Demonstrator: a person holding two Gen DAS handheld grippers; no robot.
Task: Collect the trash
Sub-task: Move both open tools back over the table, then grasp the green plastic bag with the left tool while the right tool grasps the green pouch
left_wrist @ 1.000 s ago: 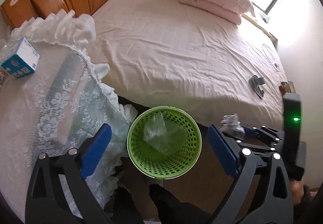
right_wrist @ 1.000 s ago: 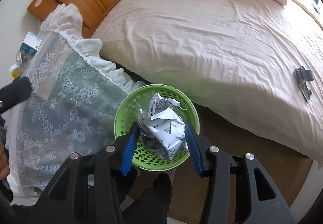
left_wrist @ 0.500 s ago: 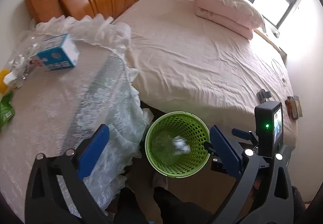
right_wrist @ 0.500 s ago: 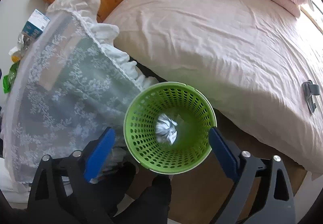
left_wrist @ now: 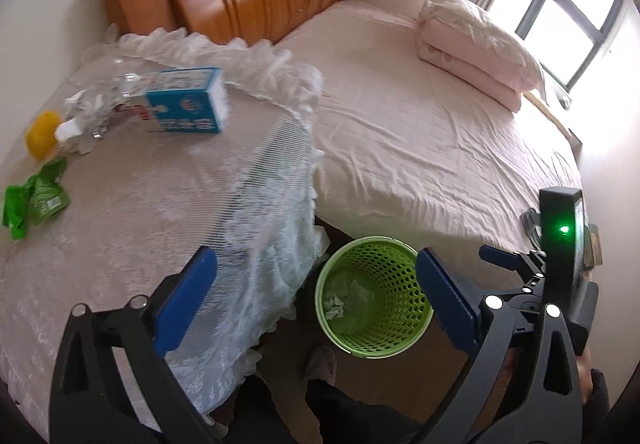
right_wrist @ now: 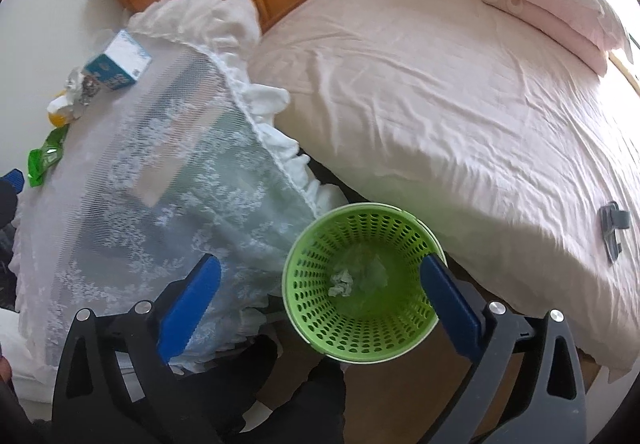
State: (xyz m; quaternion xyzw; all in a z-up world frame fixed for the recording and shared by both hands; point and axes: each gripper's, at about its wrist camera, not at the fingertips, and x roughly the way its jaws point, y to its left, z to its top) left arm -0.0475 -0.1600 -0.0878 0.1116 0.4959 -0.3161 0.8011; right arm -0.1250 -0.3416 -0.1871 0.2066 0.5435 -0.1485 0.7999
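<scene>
The crumpled paper wad [right_wrist: 341, 283] has dropped from the right gripper [right_wrist: 320, 308] and lies in the green basket [right_wrist: 296, 308] beside the bed [right_wrist: 460, 104]. Its jaws are opening, empty. The left gripper [left_wrist: 316, 296] is spread, released; a blue carton [left_wrist: 188, 106] sits on the lace-covered table [left_wrist: 120, 204].

Right gripper [right_wrist: 320, 298] is hanging over the green basket [right_wrist: 362, 340], its jaws opening with nothing between them. Crumpled paper [right_wrist: 342, 283] is lying at the basket's bottom. The blue carton [right_wrist: 119, 63] and green wrapper [right_wrist: 45, 156] are sitting on the lace-covered worktop [right_wrist: 132, 148], beside the bed [right_wrist: 460, 92].
</scene>
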